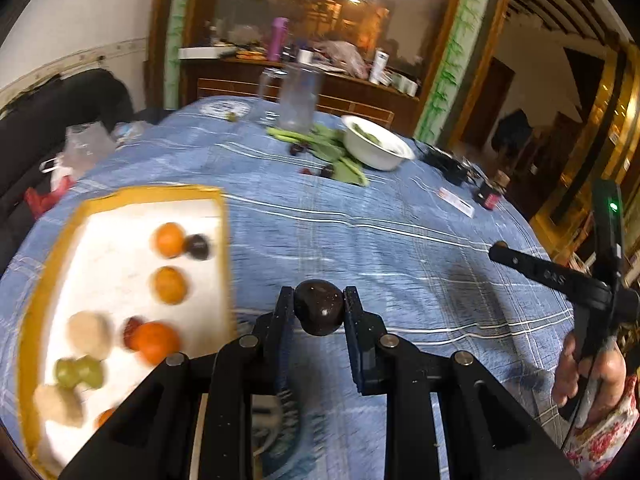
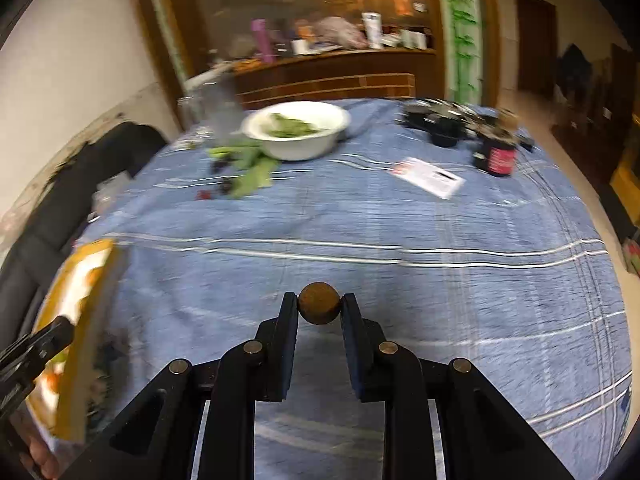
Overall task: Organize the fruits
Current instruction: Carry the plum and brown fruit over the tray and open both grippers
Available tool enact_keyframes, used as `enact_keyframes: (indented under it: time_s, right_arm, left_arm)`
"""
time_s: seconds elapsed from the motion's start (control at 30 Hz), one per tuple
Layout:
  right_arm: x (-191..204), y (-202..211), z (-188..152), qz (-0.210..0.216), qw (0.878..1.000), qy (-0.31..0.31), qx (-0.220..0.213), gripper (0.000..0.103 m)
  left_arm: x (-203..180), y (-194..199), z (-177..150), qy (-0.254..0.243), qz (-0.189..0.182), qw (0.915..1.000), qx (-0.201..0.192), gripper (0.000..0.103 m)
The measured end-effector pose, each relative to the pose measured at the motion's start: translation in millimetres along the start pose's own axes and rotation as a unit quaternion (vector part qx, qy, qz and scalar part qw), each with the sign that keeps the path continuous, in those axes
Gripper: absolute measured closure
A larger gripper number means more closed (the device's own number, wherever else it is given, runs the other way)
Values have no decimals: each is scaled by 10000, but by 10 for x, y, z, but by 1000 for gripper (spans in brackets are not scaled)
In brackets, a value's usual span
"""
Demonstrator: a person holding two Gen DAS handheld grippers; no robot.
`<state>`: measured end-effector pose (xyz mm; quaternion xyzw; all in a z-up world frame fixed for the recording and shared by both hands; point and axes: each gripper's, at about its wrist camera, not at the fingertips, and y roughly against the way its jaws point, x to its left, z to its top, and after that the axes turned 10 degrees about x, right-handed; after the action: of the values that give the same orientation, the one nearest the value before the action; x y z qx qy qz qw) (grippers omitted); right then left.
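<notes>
The tablecloth [image 1: 360, 232] is woven blue plaid cloth, matt. The bowl [image 1: 376, 146] at one o'clock looks glossy white, perhaps plastic. The dark fruit [image 1: 319, 307] shines smooth.

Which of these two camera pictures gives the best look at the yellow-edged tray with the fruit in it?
The left wrist view. There the tray lies open to the camera, with oranges, green and pale fruits visible on its white floor, though slightly blurred. The right wrist view catches only a smeared sliver of the tray at its left edge, its contents unreadable.

My grippers [image 1: 319, 298] are black, with round silver pins at the joints and dark blue pads [image 2: 289, 320]; my sleeve [image 1: 604, 440] is red-flowered.
</notes>
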<state>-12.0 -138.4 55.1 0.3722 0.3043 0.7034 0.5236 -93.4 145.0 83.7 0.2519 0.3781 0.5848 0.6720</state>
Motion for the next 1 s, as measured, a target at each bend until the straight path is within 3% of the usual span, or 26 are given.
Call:
enact_keyframes:
  time_s: [0.3, 0.47, 0.67, 0.7, 0.8, 0.83, 0.9, 1.0]
  right_arm:
    - [1343, 76, -291, 986, 9903, 960, 199, 79]
    - [2038, -63, -490, 1325, 9796, 1452, 426, 79]
    - [2518, -287, -633, 1303, 9720, 1866, 591, 79]
    - [2561, -309, -632, 1286, 9714, 1906, 589, 79]
    - [2681, -349, -665, 1223, 9693, 2050, 595, 75]
    - [2715, -359, -677, 1231, 9684, 2089, 591, 69]
    - [2707, -323, -686, 1233, 9684, 2109, 503, 42]
    - [2675, -241, -693, 1198, 9698, 2098, 345, 39]
  left_arm:
    - [929, 328, -240, 769, 1026, 9916, -190, 80]
    - [1239, 330, -371, 1031, 1236, 9869, -95, 80]
    - [1362, 308, -431, 1193, 1264, 9848, -82, 77]
    - [1372, 316, -443, 1231, 1240, 9846, -76, 73]
    - [1377, 348, -454, 1324, 1234, 9833, -167, 41]
    - [1374, 382, -459, 1333, 1258, 9828, -238, 38]
    - [1366, 419, -461, 1313, 1275, 9827, -291, 36]
    - [1337, 470, -462, 1272, 1275, 9830, -358, 28]
